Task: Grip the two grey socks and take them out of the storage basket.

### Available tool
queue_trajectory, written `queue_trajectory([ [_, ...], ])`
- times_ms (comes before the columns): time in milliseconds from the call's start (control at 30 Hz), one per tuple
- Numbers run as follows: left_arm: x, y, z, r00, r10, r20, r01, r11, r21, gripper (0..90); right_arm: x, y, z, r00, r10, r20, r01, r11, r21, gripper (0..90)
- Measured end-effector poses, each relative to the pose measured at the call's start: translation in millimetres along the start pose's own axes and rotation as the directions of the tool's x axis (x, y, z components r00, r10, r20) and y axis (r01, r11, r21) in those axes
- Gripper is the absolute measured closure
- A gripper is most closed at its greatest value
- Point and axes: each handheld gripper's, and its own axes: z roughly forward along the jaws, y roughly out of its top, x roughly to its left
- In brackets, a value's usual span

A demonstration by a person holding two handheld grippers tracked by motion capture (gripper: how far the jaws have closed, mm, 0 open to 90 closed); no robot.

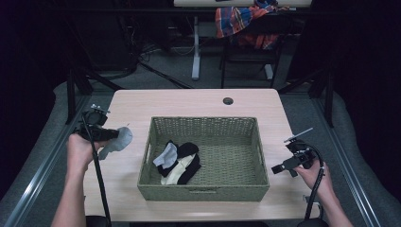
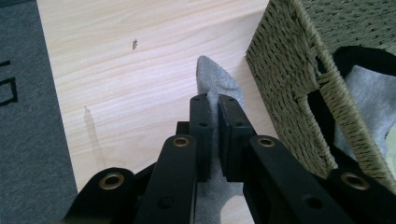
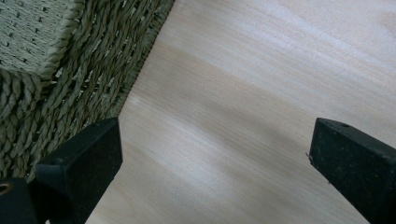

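A grey sock [image 1: 118, 142] hangs over the table to the left of the woven basket [image 1: 203, 191], pinched in my left gripper [image 1: 113, 135]. In the left gripper view the black jaws are shut on the grey sock [image 2: 212, 79], whose toe points away, close to the woven basket [image 2: 285, 74]. Inside the basket lie a few socks: a grey one [image 1: 166, 156], a black one [image 1: 188, 149] and a cream one [image 1: 177, 172]. My right gripper [image 1: 280, 168] is held open beside the basket's right wall, and its view shows bare tabletop between the wide-apart fingers [image 3: 84, 163].
The light wooden table [image 1: 189, 101] has a cable hole [image 1: 228, 100] near its far edge. A chair with a plaid cloth [image 1: 241, 21] stands beyond the table. Grey floor [image 2: 23, 140] lies off the table's left edge.
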Motion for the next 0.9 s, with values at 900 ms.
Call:
queue_trajectory([
  [900, 17.2, -23.7, 50.6, 0.9975, -0.069, -0.019, 0.07, 0.9924, 0.101, 85.5, 0.5, 1.9, 0.8, 0.9993, -0.028, -0.025, 0.028, 0.999, 0.032, 2.5],
])
